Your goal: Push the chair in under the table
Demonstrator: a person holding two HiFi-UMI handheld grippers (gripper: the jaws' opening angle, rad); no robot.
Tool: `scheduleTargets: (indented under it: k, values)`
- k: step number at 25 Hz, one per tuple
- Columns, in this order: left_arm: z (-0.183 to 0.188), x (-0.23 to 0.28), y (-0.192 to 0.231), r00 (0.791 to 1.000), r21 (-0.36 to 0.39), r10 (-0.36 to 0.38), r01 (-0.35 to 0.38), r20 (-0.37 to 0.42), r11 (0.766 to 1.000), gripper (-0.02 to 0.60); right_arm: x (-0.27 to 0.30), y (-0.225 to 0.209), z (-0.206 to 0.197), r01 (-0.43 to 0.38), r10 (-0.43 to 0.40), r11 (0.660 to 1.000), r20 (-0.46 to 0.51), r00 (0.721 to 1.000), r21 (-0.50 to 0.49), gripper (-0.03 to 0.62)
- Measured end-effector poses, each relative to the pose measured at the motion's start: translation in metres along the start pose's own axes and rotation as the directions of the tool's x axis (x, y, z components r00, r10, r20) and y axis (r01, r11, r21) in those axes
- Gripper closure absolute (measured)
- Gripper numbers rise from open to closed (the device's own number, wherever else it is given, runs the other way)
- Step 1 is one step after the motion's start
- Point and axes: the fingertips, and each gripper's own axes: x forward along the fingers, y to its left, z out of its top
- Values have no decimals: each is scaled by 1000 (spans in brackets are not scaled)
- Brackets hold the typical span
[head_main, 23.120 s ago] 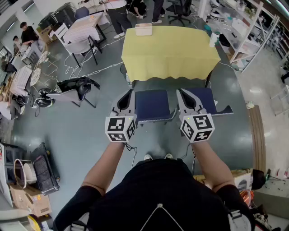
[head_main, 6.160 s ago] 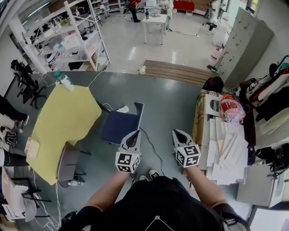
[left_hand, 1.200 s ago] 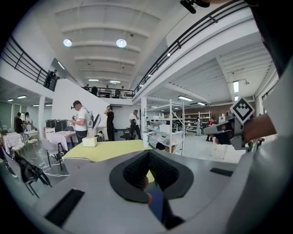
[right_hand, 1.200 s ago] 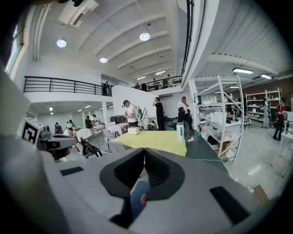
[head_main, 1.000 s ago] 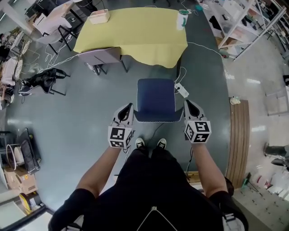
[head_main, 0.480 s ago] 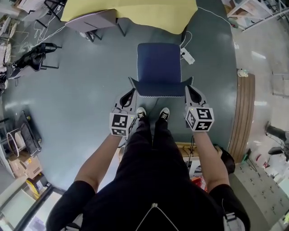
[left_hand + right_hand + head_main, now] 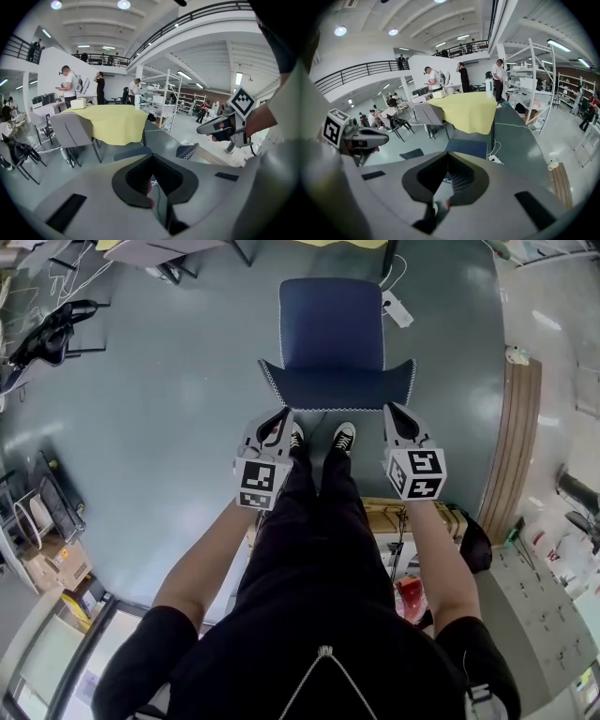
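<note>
Closed tight, empty: left hand-held gripper [image 7: 280, 416], right hand-held gripper [image 7: 393, 412], tips near two backrest corners of blue fabric chair [image 7: 330, 329]; contact unclear. Chair on grey floor [image 7: 169, 399], seat facing yellow-clothed tabletop [image 7: 468, 110], not under it.

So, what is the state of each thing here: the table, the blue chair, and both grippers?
Table: covered in yellow.
Blue chair: upright, away from the table, not pushed in.
Left gripper: fingers shut, empty.
Right gripper: fingers shut, empty.
</note>
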Motion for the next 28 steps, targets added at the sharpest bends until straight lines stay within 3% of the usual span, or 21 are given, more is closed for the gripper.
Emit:
scheduleTargets:
  k: [3, 6, 10, 13, 18, 24, 28]
  values:
    - [-15, 7, -10, 999, 85, -8, 12, -48, 996, 563, 5, 3, -20, -19, 16, 999, -54, 998, -51, 577]
    - [-29, 14, -21, 994, 171, -23, 41, -105, 984, 481, 8, 4, -32, -34, 22, 990, -94, 995, -133, 571]
    - [-40, 24, -30, 985, 320, -20, 74, -170, 944, 408, 11, 8, -41, -84, 39, 951, -155, 987, -299, 469]
    - [-48, 34, -36, 973, 437, -10, 112, -230, 892, 359, 14, 9, -47, -133, 27, 877, -230, 973, -462, 425]
    - [-62, 54, -39, 945, 571, 22, 179, -327, 801, 294, 33, 7, -68, -231, -19, 706, -343, 939, -670, 394]
    - [-77, 81, -41, 905, 701, 54, 287, -422, 653, 268, 60, 1, -95, -334, -93, 544, -451, 888, -769, 382]
    - [-89, 99, -43, 875, 730, 68, 354, -479, 585, 262, 78, -4, -106, -369, -127, 472, -476, 870, -801, 382]
